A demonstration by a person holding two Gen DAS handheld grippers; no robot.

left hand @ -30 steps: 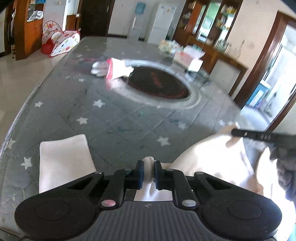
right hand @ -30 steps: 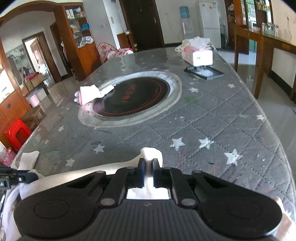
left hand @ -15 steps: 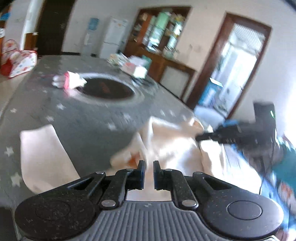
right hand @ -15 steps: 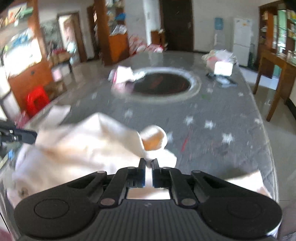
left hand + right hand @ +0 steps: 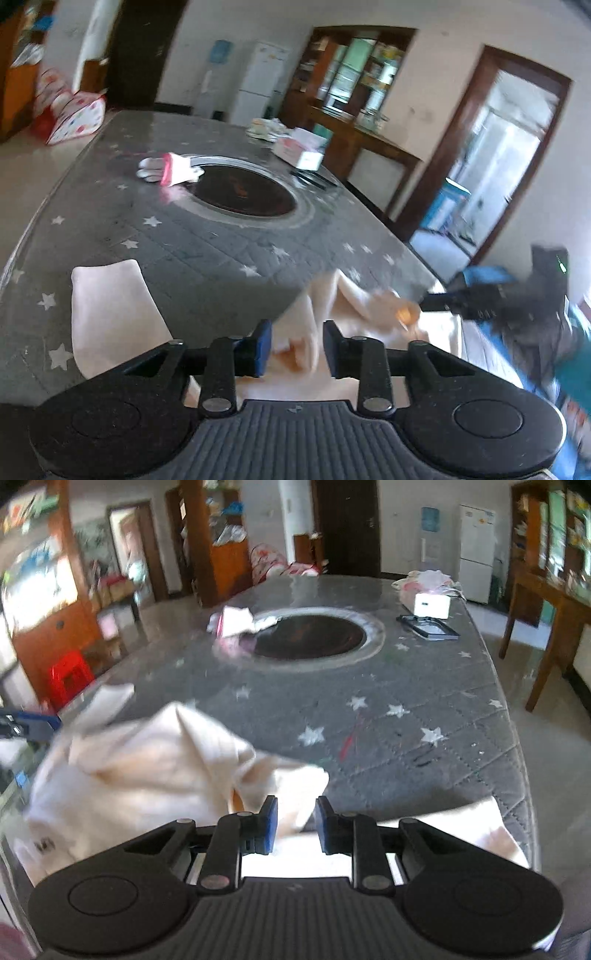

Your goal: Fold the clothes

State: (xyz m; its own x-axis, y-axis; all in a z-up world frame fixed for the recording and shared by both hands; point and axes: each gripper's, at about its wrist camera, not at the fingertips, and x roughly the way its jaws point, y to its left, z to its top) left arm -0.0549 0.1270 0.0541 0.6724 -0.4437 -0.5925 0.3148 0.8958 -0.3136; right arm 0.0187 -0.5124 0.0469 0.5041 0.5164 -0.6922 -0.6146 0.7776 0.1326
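- While both grippers stand parted over the cream garment [image 5: 140,771], the cloth lies bunched at the near edge of the tabletop [image 5: 406,716], on the viewer's side of the round dark inset [image 5: 308,637]; it is rumpled, not flat.
- Left gripper [image 5: 297,345]: jaws clearly apart, a fold of the garment standing up between them; nothing is pinched. In the left wrist view a separate flap of cream cloth [image 5: 110,310] lies flat to the left of the gripper, nearer than the inset.
- Right gripper [image 5: 291,823]: jaws likewise apart, with a corner of cloth loose in the gap and no clamp on it.
- This fits either a fold just laid down or a regrasp about to be taken; the pictures do not settle which.
- To do this step well, I judge each gripper needs a single clean edge or corner, not a wad of several layers, since the raised ridge could drag the layers beneath along.
- Both grippers should take matching points, so that the fold line runs straight.
- Keep the cloth well short of the inset, and of the white-and-pink glove [image 5: 170,173] at its rim.
- Motion blur hides the fine creases, so which layer is uppermost is unclear.
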